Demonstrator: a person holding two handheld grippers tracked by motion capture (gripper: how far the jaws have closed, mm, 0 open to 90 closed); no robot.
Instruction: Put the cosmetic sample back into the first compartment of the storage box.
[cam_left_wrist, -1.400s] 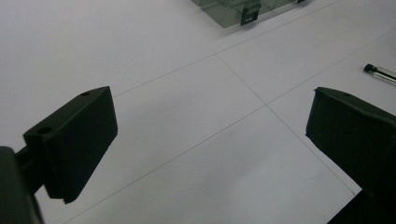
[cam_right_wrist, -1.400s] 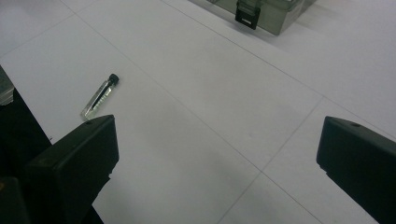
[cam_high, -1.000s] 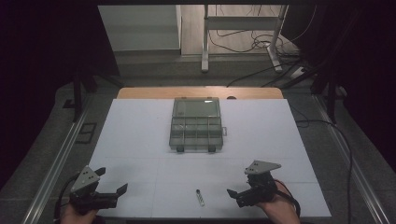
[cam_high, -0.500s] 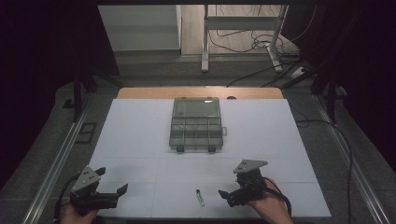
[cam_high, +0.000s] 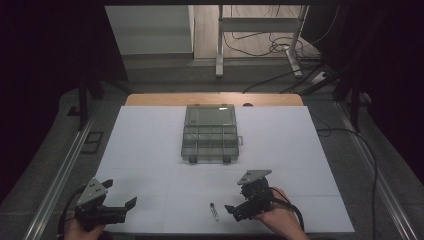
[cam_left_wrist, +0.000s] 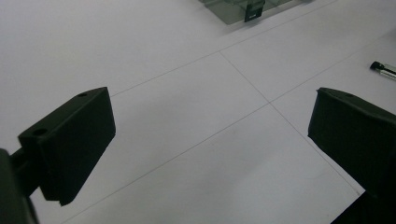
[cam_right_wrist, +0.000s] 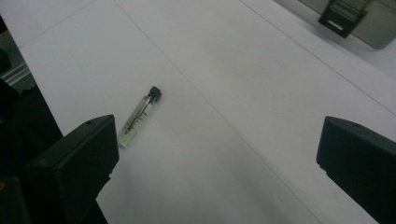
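A small clear vial (cam_high: 214, 212) with a black cap lies flat on the white desk (cam_high: 150, 150), close to the near edge and a little right of its middle. Its long axis runs roughly from the near edge toward the far edge, tilted slightly, with the capped end pointing away from the person. The right gripper (cam_high: 239, 210) sits just beside it on the right, jaws spread wide and holding nothing; in the right gripper view the vial (cam_right_wrist: 138, 116) lies ahead and toward the left jaw rather than centred in the gap, so the opening is not yet lined up over it. The left gripper (cam_high: 120, 206) rests well apart near the near left corner, its jaws likewise wide apart and empty, with only the vial's cap end (cam_left_wrist: 384, 68) showing at the far right of the left gripper view. The right hand (cam_high: 279, 219) is clearly the nearer one, so the pick most likely falls to it: it would need to shift toward the vial and turn so the jaws close across the narrow body, not along its length. A grey compartment box (cam_high: 210, 135) with its lid open stands toward the far middle of the desk.
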